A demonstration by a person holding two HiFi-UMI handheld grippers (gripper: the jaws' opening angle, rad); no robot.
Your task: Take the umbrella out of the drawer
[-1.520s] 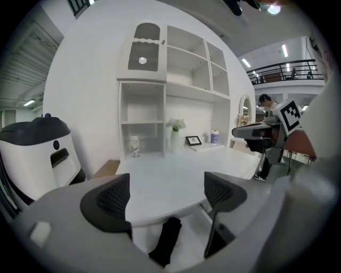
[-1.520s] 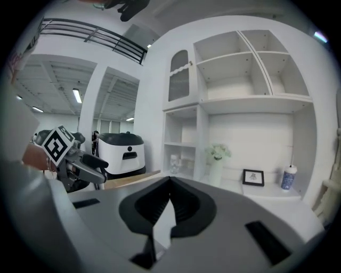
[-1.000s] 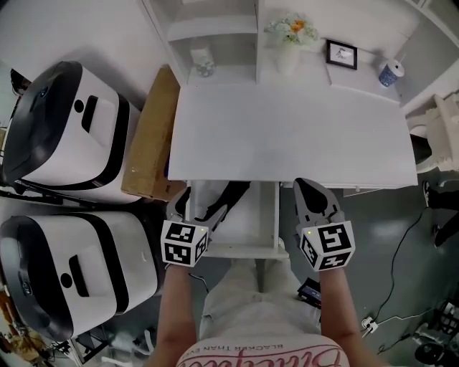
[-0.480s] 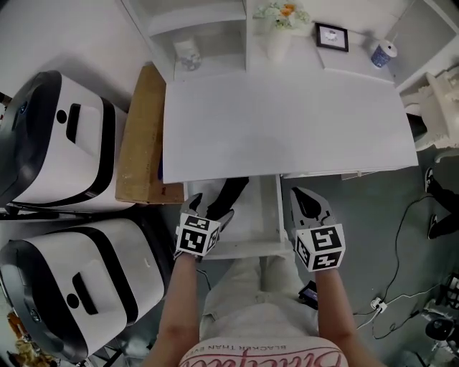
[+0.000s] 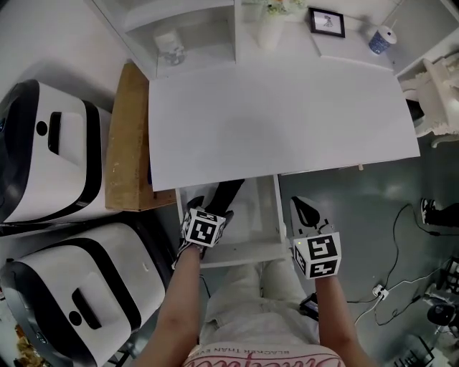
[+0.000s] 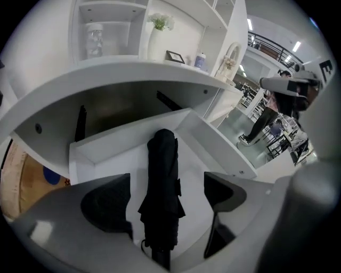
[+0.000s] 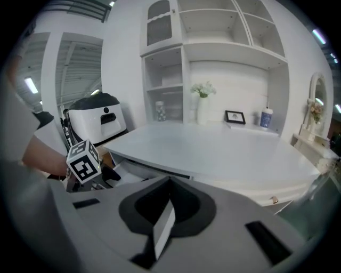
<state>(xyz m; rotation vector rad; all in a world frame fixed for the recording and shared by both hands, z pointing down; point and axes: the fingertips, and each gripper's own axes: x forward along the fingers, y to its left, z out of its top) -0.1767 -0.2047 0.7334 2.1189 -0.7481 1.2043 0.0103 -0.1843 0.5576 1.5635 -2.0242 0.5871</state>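
A folded black umbrella [image 6: 162, 181] lies lengthwise in the open white drawer [image 5: 259, 215] under the desk; in the head view only the umbrella's far end [image 5: 229, 191] shows past my left gripper. The left gripper [image 5: 209, 206] hangs over the drawer's left half. In the left gripper view this left gripper [image 6: 166, 213] is open, its jaws standing on either side of the umbrella's near end without closing on it. My right gripper [image 5: 305, 206] is shut and empty, just right of the drawer's side. Seen from the right gripper view, the right gripper [image 7: 165, 216] has its jaws pressed together.
The white desk top [image 5: 280, 115] overhangs the drawer's back. A cardboard box [image 5: 125, 136] and two white-and-black machines [image 5: 43, 158] stand at the left. A shelf with a jar [image 5: 171, 50], a vase [image 5: 269, 29], a picture frame [image 5: 327, 21]. Cables [image 5: 401, 236] cross the floor on the right.
My left gripper has moved forward and rightward into the drawer, over the umbrella's near end. The right gripper keeps its place beside the drawer. The head view has shifted.
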